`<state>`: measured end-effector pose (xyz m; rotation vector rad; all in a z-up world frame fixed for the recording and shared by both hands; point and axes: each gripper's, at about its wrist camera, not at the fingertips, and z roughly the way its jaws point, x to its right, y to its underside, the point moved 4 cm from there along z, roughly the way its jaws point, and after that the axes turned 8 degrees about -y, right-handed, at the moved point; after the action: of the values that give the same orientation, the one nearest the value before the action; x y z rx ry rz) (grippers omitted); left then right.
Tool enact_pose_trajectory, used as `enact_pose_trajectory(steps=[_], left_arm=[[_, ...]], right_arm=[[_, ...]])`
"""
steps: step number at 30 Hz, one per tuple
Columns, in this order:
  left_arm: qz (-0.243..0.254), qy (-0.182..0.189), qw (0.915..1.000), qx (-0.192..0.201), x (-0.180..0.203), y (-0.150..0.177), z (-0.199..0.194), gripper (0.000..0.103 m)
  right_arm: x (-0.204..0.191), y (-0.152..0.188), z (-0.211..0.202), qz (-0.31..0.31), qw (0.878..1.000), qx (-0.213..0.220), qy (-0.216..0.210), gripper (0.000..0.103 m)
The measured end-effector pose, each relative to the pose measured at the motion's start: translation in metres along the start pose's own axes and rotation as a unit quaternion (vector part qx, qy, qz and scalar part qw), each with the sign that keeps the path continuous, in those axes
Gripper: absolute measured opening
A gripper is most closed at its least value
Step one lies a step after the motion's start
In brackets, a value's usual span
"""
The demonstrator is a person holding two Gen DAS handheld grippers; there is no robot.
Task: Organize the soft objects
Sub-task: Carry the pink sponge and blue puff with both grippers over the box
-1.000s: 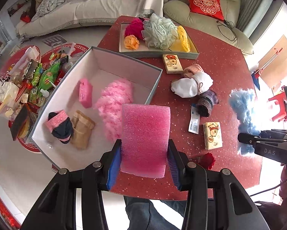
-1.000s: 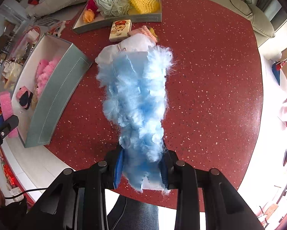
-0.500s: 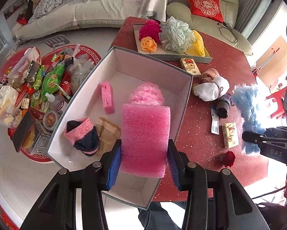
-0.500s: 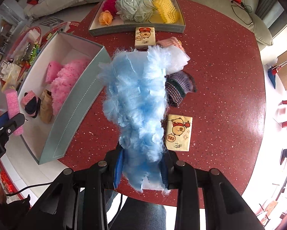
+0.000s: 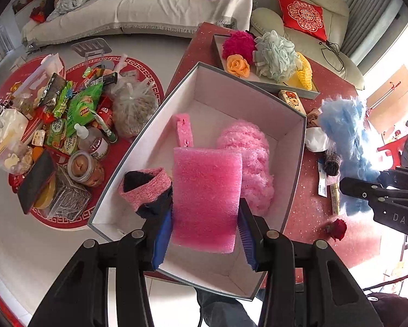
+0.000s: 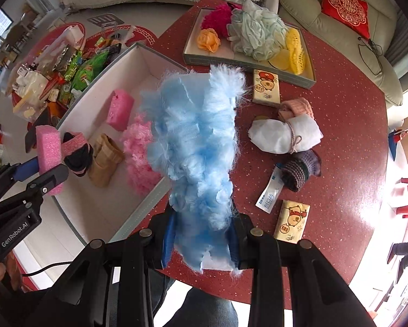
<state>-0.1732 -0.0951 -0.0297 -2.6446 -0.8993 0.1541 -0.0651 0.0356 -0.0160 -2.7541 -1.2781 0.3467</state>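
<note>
Fingers of the left gripper [image 5: 205, 235] pinch a pink foam block [image 5: 206, 199] by its two side edges, held upright above the open grey box [image 5: 296, 163]. Fingers of the right gripper [image 6: 201, 238] pinch a fluffy blue duster [image 6: 193, 147], held above the box's long wall nearest the table's middle. Box contents: small pink sponge [image 6: 119, 109], fluffy pink duster [image 6: 140, 158], pink-and-black sock [image 6: 77, 152], tan sock [image 6: 104, 158]. Box position: along one edge of the round red table [image 6: 340, 103]. Table's far edge: grey tray [image 6: 247, 64] with bath puffs. Table's middle: white cloth bundle [image 6: 285, 133], dark knitted sock [image 6: 299, 170], two tissue packs.
</note>
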Motion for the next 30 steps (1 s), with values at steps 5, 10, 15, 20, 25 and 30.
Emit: enact_pose_trajectory(steps=[5,10,15,20,25,30], left_arm=[[-0.006,0.005,0.9999,-0.009,-0.010,0.002,0.008,0.046],[-0.005,0.008,0.9998,-0.016,-0.015,0.005,0.014,0.046],[-0.003,0.011,0.9996,-0.027,-0.017,0.007,0.022,0.046],[-0.002,0.020,0.9990,-0.039,-0.016,0.007,0.030,0.046],[0.005,0.025,0.9985,-0.049,-0.012,0.006,0.040,0.046],[0.005,0.031,0.9980,-0.055,-0.010,0.002,0.048,0.046]], right_arm=[[-0.025,-0.012,0.005,-0.023,1.000,-0.005,-0.001,0.036],[-0.046,-0.023,0.012,-0.040,0.999,-0.014,-0.006,0.036],[-0.062,-0.035,0.021,-0.046,0.999,-0.022,-0.014,0.036],[-0.070,-0.045,0.031,-0.046,0.998,-0.031,-0.018,0.036],[-0.073,-0.054,0.042,-0.038,0.998,-0.044,-0.023,0.036],[-0.079,-0.069,0.053,-0.045,0.997,-0.055,-0.017,0.036]])
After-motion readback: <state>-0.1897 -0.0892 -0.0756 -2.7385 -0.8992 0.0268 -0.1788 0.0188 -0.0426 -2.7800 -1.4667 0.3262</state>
